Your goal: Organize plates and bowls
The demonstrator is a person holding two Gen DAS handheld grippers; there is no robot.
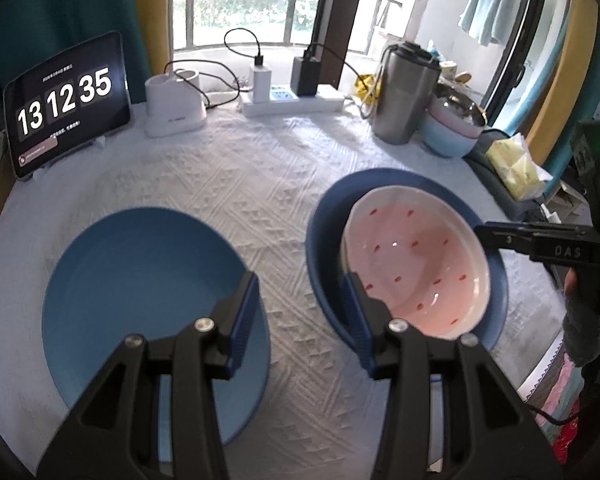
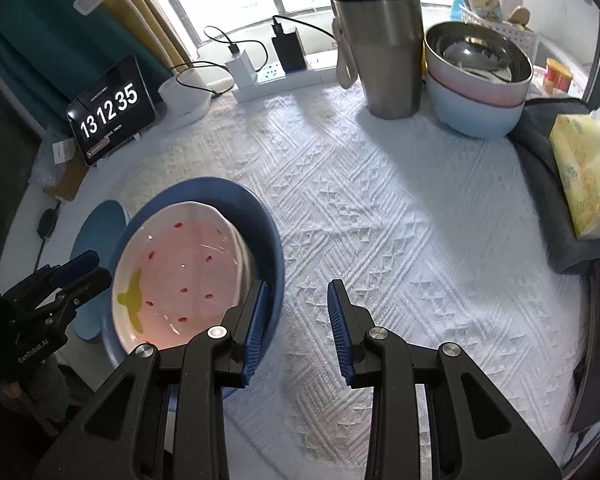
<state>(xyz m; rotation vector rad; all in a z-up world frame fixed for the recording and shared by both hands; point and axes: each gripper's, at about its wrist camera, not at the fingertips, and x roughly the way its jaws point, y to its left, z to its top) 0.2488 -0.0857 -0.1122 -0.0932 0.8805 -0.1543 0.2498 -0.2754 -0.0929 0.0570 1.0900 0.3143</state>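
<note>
A pink strawberry-pattern bowl [image 1: 416, 268] sits tilted inside a dark blue bowl [image 1: 324, 236] on the white tablecloth. A light blue plate [image 1: 140, 292] lies to its left. My left gripper [image 1: 302, 316] is open, its fingers spanning the gap between plate and bowls, empty. In the right wrist view the pink bowl [image 2: 180, 264] rests in the dark blue bowl [image 2: 260, 216], with the light blue plate [image 2: 100, 220] beyond. My right gripper [image 2: 296, 320] is open and empty, its left finger just beside the dark blue bowl's rim.
At the back stand a steel tumbler [image 2: 384, 52], stacked bowls [image 2: 476, 88], a power strip with chargers [image 1: 292, 96], a white holder [image 1: 174, 104] and a tablet clock [image 1: 66, 104]. A yellow tissue pack [image 2: 584, 176] lies on a dark cloth at right.
</note>
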